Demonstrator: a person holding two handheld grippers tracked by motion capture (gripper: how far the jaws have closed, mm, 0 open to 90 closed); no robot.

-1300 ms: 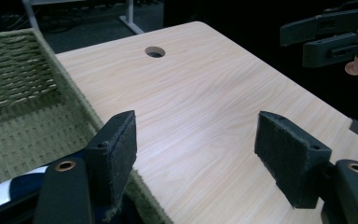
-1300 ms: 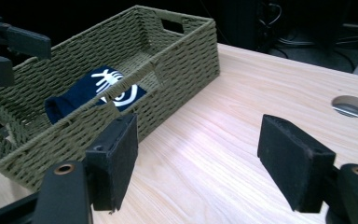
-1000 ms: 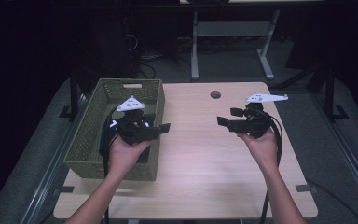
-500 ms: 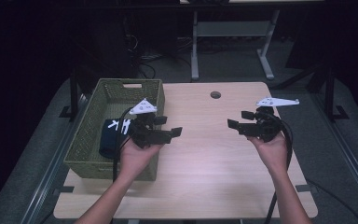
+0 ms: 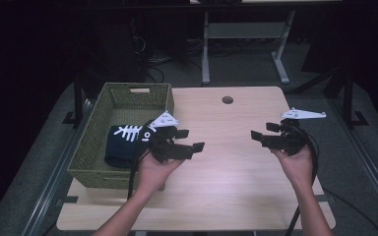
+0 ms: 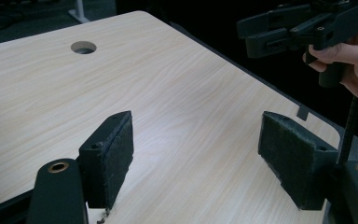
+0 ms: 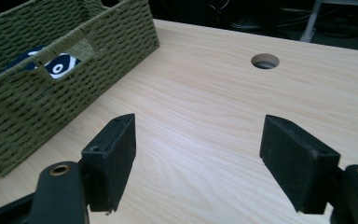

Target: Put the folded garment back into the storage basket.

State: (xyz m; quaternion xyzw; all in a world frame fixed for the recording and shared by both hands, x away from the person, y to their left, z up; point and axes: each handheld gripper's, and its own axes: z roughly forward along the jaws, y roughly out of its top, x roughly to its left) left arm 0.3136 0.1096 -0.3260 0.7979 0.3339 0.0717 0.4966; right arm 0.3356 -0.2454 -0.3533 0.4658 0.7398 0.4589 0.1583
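Left claw [image 5: 189, 140]: jaws stood wide apart, nothing between the pads [image 6: 116, 154]; in the left gripper view we saw bare wood through the gap. Right claw [image 5: 261, 136]: likewise wide apart and empty, with bare desk [image 5: 226, 167] between its jaws in the right gripper view. Both were held above the desk, pointing inward toward each other across the middle.

The thing nearest the work was the folded navy cloth with a white fish-skeleton print [image 5: 125, 140]. It lay inside the green woven basket [image 5: 128, 98], toward the basket's near end, at the left side of the desk. The round cable hole [image 5: 227, 100] sat farther back on the desk, clear of both claws.

Relation that we judged to matter: the cloth lay just behind and to the left of the left claw, on the far side of the basket's right wall, while that claw pointed away from it. The right claw was well apart from it, across the desk. The left hand [image 5: 152, 169] was clearly the nearer. The cloth's long axis appeared to run roughly along the length of the basket; its near edge was partly hidden by the left claw body.

We noted that any reach for it would have to turn back over the wall and come down from above.
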